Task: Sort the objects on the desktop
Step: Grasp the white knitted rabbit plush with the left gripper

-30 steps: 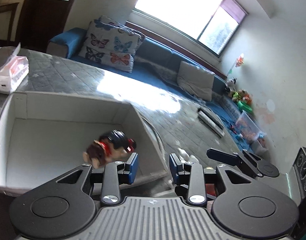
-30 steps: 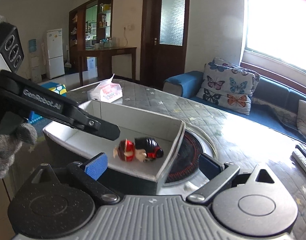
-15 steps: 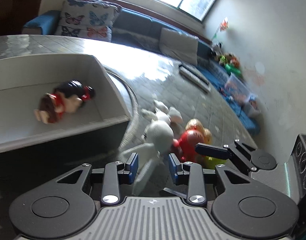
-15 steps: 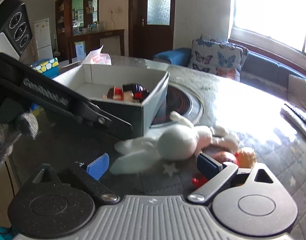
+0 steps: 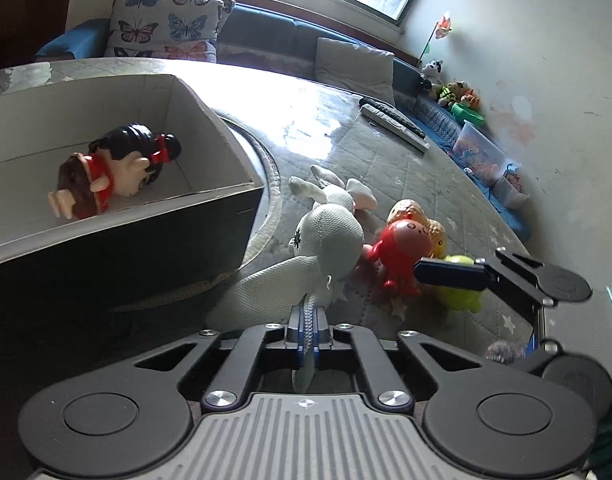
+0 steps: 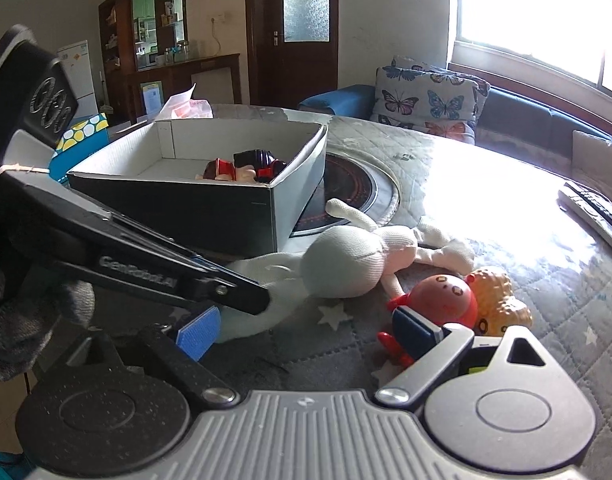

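A white plush rabbit (image 5: 329, 236) (image 6: 345, 264) lies on the quilted table mat beside the cardboard box (image 5: 210, 196) (image 6: 242, 208). My left gripper (image 5: 307, 316) (image 6: 262, 300) is shut on one of its long ears. A doll in red (image 5: 114, 168) (image 6: 242, 168) lies in the box. To the rabbit's right a red figure (image 5: 405, 248) (image 6: 445, 296), an orange one (image 6: 497, 304) and a green one (image 5: 461, 292) sit together. My right gripper (image 6: 306, 332) is open; its right finger is just in front of the red figure, and only bare mat lies between the pads.
Two remote controls (image 5: 393, 122) (image 6: 589, 208) lie at the far right of the table. A round hob plate (image 6: 361, 188) is set into the table behind the rabbit. A tissue pack (image 6: 186, 106) stands beyond the box. A sofa with a butterfly cushion (image 6: 429, 96) lines the window wall.
Both grippers came down from over the box to the toys. The left gripper's jaws, open before, have shut on the rabbit's ear. The right gripper stays open.
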`<state>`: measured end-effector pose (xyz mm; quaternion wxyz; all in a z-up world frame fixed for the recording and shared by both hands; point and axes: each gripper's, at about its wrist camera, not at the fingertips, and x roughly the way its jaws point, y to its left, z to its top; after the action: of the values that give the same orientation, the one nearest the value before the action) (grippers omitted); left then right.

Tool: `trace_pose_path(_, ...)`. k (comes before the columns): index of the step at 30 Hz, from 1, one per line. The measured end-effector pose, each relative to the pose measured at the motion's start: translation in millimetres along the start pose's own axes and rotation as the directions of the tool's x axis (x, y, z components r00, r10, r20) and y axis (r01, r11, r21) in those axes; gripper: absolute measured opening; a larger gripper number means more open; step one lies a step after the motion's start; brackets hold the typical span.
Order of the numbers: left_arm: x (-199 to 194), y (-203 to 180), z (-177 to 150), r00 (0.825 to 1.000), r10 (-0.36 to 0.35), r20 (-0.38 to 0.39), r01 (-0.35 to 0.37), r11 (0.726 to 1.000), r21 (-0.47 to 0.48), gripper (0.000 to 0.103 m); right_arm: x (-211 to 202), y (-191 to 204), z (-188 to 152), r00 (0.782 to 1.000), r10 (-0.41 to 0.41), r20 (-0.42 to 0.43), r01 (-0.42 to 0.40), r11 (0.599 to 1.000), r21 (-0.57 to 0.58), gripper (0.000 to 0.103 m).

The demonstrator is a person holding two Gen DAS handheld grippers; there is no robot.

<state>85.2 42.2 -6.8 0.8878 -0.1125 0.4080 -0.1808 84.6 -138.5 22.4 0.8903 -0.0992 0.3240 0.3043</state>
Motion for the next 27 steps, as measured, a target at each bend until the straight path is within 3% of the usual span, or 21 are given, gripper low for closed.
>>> trace_pose_path(14, -80.6, 33.0, -47.4, 0.998, 0.069, 0.002, -0.069, 0.996, 0.051, 0.006, 0.4, 9.7, 1.5, 0.998, 0.069, -0.001, -0.069, 0.998, 0.010, 0.091)
trace_pose_path(18, -96.0, 29.4, -48.1, 0.995, 0.080, 0.059, -0.085, 0.994, 0.076, 0.017, 9.7, 14.8, 5.5, 0.995, 0.098, -0.005, -0.097, 0.995, 0.020, 0.089)
trace_pose_path(20, -98.5, 25.0, -44.1, 0.993, 0.076, 0.087, -0.084, 0.992, 0.089, 0.024, 14.8, 15.3, 7.7, 0.994, 0.105, -0.007, -0.104, 0.994, 0.030, 0.087)
trace_pose_path(27, -74.3, 20.1, -27.5, 0.993, 0.076, 0.089, -0.087, 0.988, 0.130, 0.027, 20.7, 8.6, 18.9, 0.991, 0.135, 0.013, -0.135, 0.986, 0.100, 0.083)
